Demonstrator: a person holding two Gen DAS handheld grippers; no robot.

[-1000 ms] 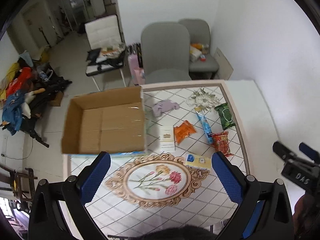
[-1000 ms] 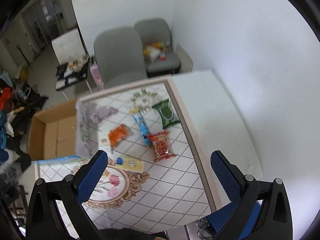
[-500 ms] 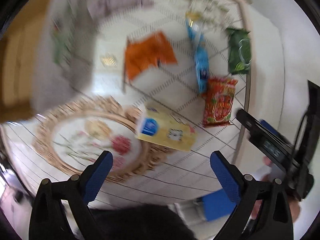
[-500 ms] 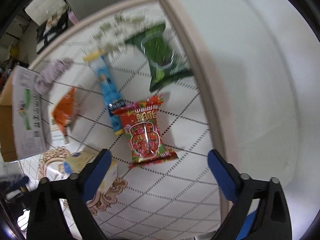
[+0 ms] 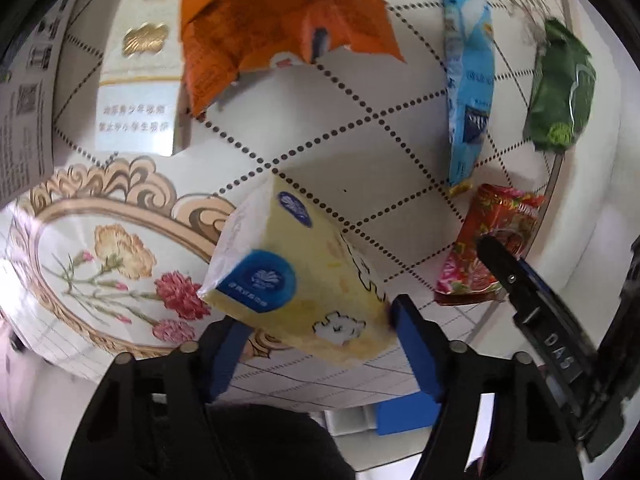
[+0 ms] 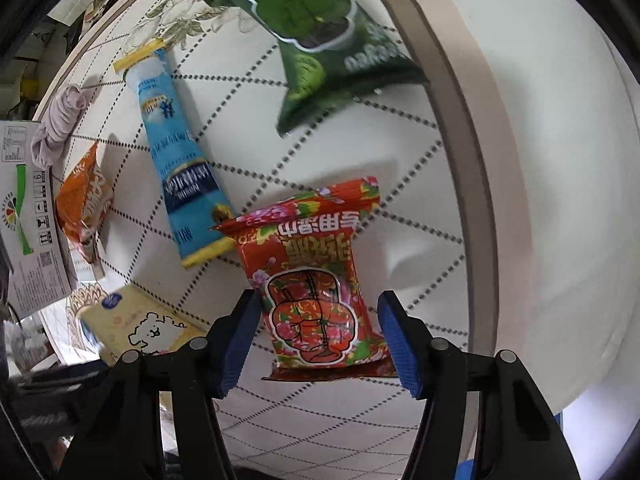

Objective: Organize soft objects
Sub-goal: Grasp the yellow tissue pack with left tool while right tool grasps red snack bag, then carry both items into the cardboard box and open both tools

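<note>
A yellow tissue pack [image 5: 296, 280] with a blue label lies on the table between the fingers of my left gripper [image 5: 316, 328], which has closed in around its near end; its far end looks tilted up. The pack also shows in the right wrist view [image 6: 148, 332]. My right gripper [image 6: 320, 316] is open and straddles the near end of a red snack bag [image 6: 316, 280] lying on the table. The red bag also shows in the left wrist view [image 5: 492, 240], with a right finger over it.
An orange bag [image 5: 280, 20], a blue tube-shaped pack [image 6: 180, 160], a green bag [image 6: 324, 32], a white flat packet [image 5: 140, 92] and a grey cloth [image 6: 60, 120] lie on the patterned table [image 5: 360, 120]. A cardboard box [image 6: 28, 216] stands at the left. The table's right edge [image 6: 460, 160] is close.
Both grippers have dropped from high above the table down to it. The left has closed in on the yellow tissue pack; the right has come down around the red snack bag.
</note>
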